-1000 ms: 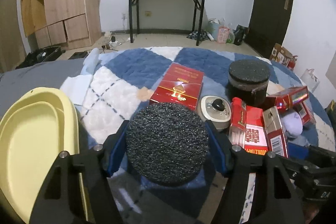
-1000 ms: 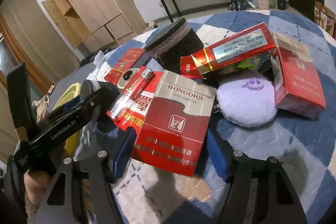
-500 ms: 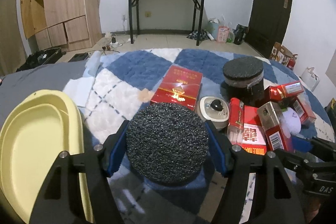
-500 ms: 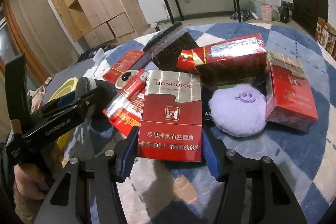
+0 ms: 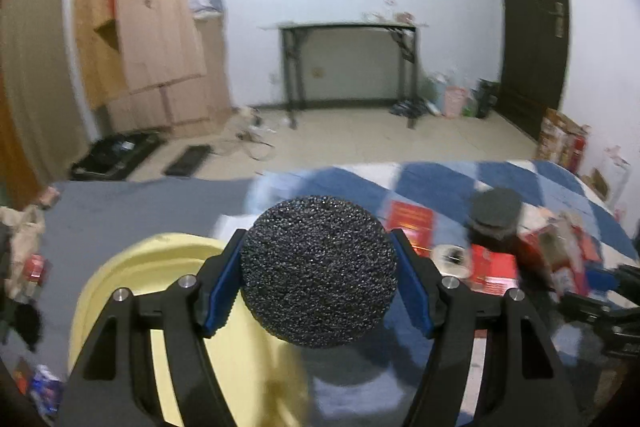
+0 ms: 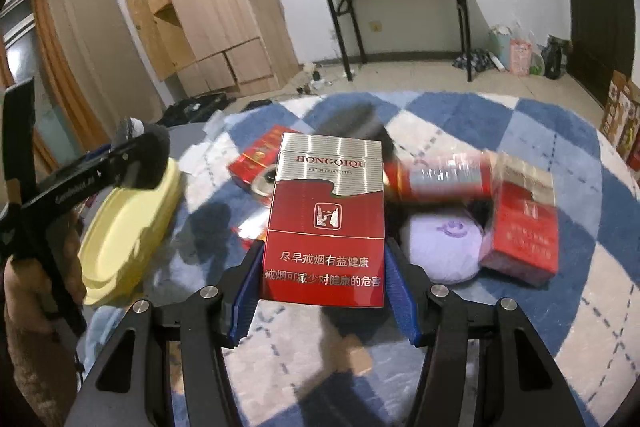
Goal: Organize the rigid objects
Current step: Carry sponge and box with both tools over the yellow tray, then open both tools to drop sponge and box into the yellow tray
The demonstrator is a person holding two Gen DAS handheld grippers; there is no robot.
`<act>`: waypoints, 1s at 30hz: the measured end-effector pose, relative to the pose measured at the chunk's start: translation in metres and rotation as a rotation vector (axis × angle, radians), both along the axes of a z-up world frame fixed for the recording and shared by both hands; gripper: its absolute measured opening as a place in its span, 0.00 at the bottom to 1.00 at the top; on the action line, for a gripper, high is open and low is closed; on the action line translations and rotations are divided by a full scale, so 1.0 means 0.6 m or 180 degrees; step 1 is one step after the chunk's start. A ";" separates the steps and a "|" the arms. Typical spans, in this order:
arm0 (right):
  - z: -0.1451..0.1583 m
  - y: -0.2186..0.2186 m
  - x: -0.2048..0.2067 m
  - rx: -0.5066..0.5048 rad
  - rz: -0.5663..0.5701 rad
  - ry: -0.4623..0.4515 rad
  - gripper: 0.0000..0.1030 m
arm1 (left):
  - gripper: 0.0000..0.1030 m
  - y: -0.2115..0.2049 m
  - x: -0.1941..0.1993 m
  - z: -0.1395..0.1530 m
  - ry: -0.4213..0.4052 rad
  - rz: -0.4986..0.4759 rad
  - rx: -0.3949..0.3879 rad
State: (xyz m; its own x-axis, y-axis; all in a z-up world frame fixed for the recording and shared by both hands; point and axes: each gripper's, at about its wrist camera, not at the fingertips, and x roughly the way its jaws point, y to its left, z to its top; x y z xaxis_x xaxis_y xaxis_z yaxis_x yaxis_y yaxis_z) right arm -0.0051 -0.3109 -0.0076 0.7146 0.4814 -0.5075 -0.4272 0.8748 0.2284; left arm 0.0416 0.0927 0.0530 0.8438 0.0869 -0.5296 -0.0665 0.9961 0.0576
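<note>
left gripper (image 5: 319, 277): jaws clamped on the black foam disc (image 5: 319, 273), blue pads pressed to its two sides, the disc held clear of the bed, over the near edge of the yellow tray (image 5: 160, 279).

right gripper (image 6: 322, 297): jaws have just been closing and now clamp the hongqiqu cigarette pack (image 6: 326, 223) by its lower sides; the pack stands upright, silver top, red bottom, lifted off the checked blanket (image 6: 520, 131), to the right of the yellow tray in the right wrist view.

yellow tray: oval, shallow, lying on the bed where the grey sheet (image 5: 132, 203) meets the checked blanket.

items left on the checked blanket, all to the right of the yellow tray:
- flat red box (image 6: 258, 157), just behind the held pack.
- round white case with dark centre (image 5: 450, 257), beside the flat red box.
- second black foam cylinder (image 5: 494, 215), upright, beyond the round case.
- long red carton with silver panel (image 6: 440, 177), lying on its side.
- red cigarette pack (image 6: 524, 227), tilted, resting against the lilac puff (image 6: 442, 243).

person's hand (image 6: 38, 267): gripping the left gripper's handle at the left edge of the right wrist view.
</note>
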 end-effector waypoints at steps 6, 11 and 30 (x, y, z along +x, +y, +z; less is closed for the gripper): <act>0.019 0.048 -0.043 -0.0017 0.0412 -0.0124 0.54 | 0.68 0.138 -0.004 0.003 0.0329 0.0429 -0.0024; 0.047 0.144 -0.044 -0.0133 0.1073 -0.0131 0.54 | 0.68 0.263 -0.013 -0.029 0.0639 0.0861 -0.0198; -0.003 0.625 0.061 -0.1735 0.1887 -0.0098 0.54 | 0.68 0.337 0.021 -0.159 0.1430 0.1119 -0.0600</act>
State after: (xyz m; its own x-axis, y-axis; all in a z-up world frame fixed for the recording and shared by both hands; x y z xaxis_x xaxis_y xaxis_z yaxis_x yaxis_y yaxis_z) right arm 0.0315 0.0639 -0.0094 0.4352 0.4753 -0.7646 -0.8545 0.4855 -0.1846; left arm 0.0545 0.2950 -0.0424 0.4715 0.1902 -0.8611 -0.4040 0.9146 -0.0192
